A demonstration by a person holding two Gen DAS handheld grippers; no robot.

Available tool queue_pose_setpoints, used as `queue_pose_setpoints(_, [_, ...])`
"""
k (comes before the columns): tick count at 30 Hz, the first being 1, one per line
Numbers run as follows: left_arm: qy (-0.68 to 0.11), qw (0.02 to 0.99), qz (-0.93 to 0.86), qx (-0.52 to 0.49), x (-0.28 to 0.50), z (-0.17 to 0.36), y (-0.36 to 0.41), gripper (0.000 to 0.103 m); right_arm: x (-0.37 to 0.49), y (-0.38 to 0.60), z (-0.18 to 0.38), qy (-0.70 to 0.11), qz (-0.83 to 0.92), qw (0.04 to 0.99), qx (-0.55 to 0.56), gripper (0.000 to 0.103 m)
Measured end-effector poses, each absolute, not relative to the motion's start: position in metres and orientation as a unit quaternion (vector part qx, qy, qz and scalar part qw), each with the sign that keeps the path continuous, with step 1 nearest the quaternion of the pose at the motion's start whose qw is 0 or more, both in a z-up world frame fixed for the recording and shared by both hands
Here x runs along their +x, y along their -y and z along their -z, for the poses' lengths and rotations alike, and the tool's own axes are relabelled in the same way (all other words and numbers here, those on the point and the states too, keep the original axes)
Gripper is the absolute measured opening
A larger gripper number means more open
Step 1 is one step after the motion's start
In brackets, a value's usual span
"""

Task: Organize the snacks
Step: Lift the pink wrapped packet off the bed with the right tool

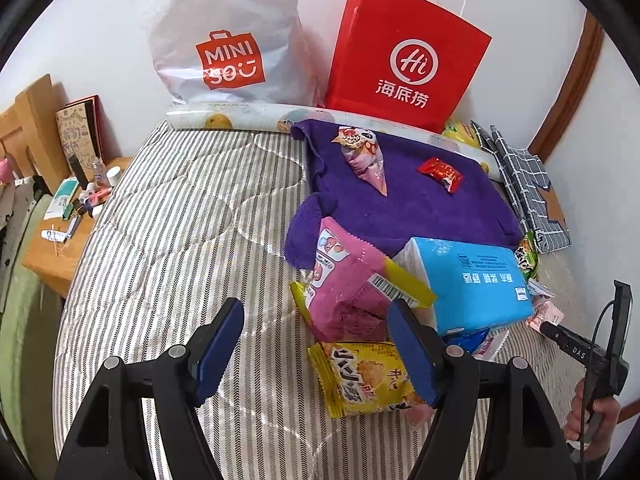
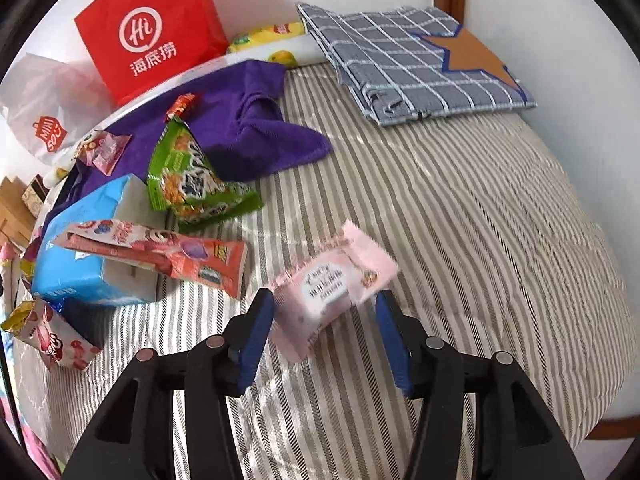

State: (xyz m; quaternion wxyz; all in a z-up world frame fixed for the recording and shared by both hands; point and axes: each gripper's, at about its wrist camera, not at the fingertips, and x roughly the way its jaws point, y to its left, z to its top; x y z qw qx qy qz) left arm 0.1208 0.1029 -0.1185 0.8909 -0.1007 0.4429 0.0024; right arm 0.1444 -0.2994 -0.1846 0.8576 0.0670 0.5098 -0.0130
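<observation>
My left gripper hangs open over the striped bed cover. A yellow snack packet lies under its right finger, and a pink bag leans on a blue tissue pack just beyond. A cone snack and a red candy rest on the purple towel. My right gripper is open, and a blurred pale pink packet sits loose between its fingertips. To its left lie a long red packet, a green snack bag and the tissue pack.
A white shop bag and a red paper bag stand against the wall at the back. A folded checked cloth lies at the far right corner. A cluttered wooden bedside table stands left of the bed. A person's hand shows at the right edge.
</observation>
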Motion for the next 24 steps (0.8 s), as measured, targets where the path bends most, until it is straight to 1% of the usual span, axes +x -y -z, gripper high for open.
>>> queue_pose_setpoints(5, [-0.447, 0.889, 0.002, -0.099, 0.126, 0.122, -0.101, 0.072, 0.142, 0.302, 0.181, -0.499, 0.009, 0.861, 0.103, 0.054])
queue_pose_setpoints(11, [-0.449, 0.888, 0.001, -0.099, 0.129, 0.122, -0.104, 0.072, 0.158, 0.298, 0.182, -0.499, 0.015, 0.860, 0.105, 0.054])
queue_pose_setpoints(17, [-0.448, 0.888, 0.001, -0.108, 0.131, 0.122, -0.109, 0.072, 0.176, 0.287, 0.191, -0.507, 0.022, 0.859, 0.072, 0.054])
queue_pose_setpoints(24, [-0.450, 0.887, 0.005, -0.104, 0.135, 0.124, -0.105, 0.072, 0.186, 0.280, 0.195, -0.484, 0.033, 0.874, 0.033, 0.053])
